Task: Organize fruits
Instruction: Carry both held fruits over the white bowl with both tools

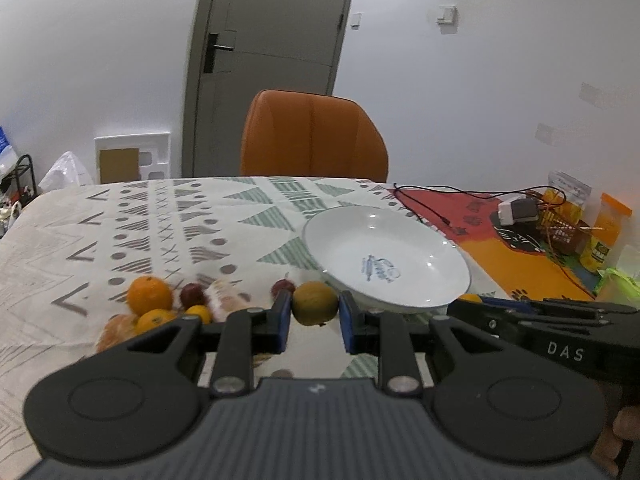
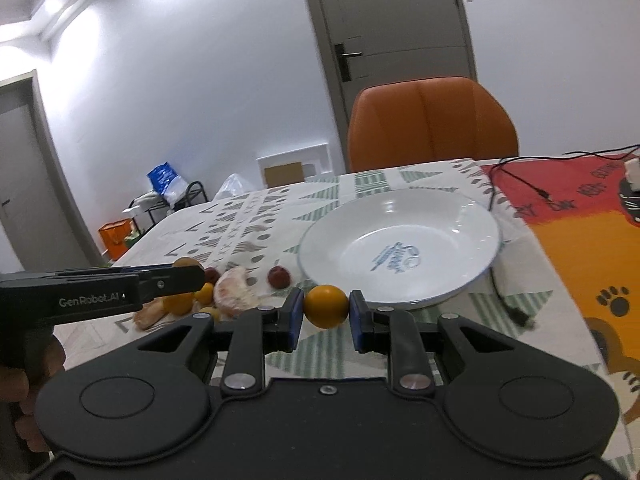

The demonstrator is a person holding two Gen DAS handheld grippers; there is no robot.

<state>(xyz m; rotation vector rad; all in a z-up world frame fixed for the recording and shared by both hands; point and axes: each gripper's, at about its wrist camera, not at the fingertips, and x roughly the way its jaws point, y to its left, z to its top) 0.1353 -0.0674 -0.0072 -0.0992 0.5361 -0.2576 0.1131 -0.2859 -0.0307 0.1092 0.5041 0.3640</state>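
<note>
On the patterned tablecloth [image 1: 168,216], we hold a dull greenish-orange fruit [image 1: 315,303] pinched in our left gripper [image 1: 315,312] and a smooth yellow round fruit [image 2: 326,306] clamped in our right gripper [image 2: 326,310], both just short of the empty white ceramic plate [image 2: 472,216]. We should carry each over the rim, then lower before letting go.

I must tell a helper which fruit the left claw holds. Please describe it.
Start at the white plate. Just before its near rim, the left claw grips a dull greenish-brown citrus fruit. The loose fruits on the cloth beside it are bright orange or dark red.
</note>
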